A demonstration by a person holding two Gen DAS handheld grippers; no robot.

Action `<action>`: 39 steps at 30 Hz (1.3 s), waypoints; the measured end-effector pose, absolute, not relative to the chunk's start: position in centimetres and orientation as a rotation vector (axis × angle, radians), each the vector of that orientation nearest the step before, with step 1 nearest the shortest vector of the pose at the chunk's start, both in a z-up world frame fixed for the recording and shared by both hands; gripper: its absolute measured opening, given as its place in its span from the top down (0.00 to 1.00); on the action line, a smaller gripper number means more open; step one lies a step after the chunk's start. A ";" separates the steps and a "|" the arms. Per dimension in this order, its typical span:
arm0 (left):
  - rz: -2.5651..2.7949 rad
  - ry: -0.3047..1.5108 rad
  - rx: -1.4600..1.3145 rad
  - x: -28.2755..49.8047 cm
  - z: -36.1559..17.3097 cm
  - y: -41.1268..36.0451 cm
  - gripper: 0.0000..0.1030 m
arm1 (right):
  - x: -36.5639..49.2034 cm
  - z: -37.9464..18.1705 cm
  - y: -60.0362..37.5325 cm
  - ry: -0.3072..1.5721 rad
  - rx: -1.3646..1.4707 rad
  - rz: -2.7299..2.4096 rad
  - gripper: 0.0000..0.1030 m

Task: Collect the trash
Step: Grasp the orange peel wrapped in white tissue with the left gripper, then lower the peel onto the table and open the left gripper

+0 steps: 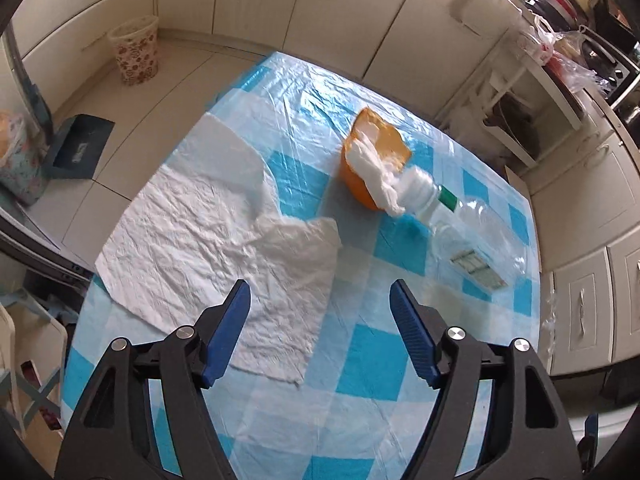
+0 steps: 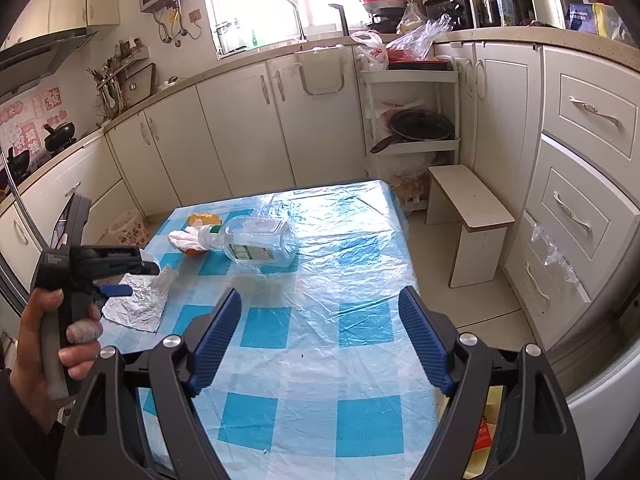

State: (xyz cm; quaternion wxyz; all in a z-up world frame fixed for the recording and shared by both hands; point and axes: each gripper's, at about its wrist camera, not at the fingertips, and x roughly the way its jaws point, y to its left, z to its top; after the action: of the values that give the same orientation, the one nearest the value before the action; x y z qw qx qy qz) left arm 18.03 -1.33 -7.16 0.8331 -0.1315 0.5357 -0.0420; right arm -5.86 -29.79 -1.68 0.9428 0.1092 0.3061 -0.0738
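Note:
A crumpled white plastic bag (image 1: 208,240) lies flat on the blue-checked table (image 1: 360,360); it also shows in the right wrist view (image 2: 138,300). An orange bowl (image 1: 360,176) holds crumpled white tissue (image 1: 378,168). A clear plastic bottle (image 1: 468,228) with a green neck band lies on its side beside the bowl, and shows in the right wrist view (image 2: 256,240). My left gripper (image 1: 320,300) is open just above the bag's near edge; it also shows in the right wrist view (image 2: 132,280). My right gripper (image 2: 320,312) is open and empty above the table.
A flowered waste basket (image 1: 136,52) stands on the floor beyond the table's far left corner. A dustpan (image 1: 80,148) lies on the floor. A small white stool (image 2: 468,220) and a shelf rack (image 2: 412,120) stand right of the table. Cabinets surround the table.

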 end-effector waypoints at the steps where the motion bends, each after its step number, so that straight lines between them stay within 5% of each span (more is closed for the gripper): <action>1: -0.081 1.130 -0.276 18.7 -7.1 -1.4 0.31 | -5.6 -1.8 -29.7 0.631 0.223 -0.145 0.25; 16: 0.043 1.084 -0.081 27.3 -8.7 -4.2 0.30 | -4.3 -2.8 -30.5 0.678 0.265 -0.113 0.25; 17: 0.035 1.087 -0.066 27.4 -8.8 -4.5 0.33 | -4.3 -2.9 -30.5 0.680 0.267 -0.112 0.25; 21: -0.022 1.140 -0.059 27.3 -9.8 -5.0 0.87 | -4.2 -2.8 -30.6 0.682 0.275 -0.104 0.25; 22: -0.038 1.152 -0.054 27.2 -10.1 -5.2 0.92 | -4.2 -2.7 -30.7 0.680 0.278 -0.103 0.25; 39: -0.444 1.269 0.019 12.8 -7.8 -5.6 0.95 | -5.3 -2.1 -30.1 0.684 0.307 -0.056 0.23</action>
State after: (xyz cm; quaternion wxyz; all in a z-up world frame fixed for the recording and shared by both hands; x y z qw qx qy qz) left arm 12.82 -5.62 -7.82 0.7825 0.0087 0.5877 -0.2057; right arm -5.28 -30.13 -2.09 0.9301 0.1500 0.3341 -0.0275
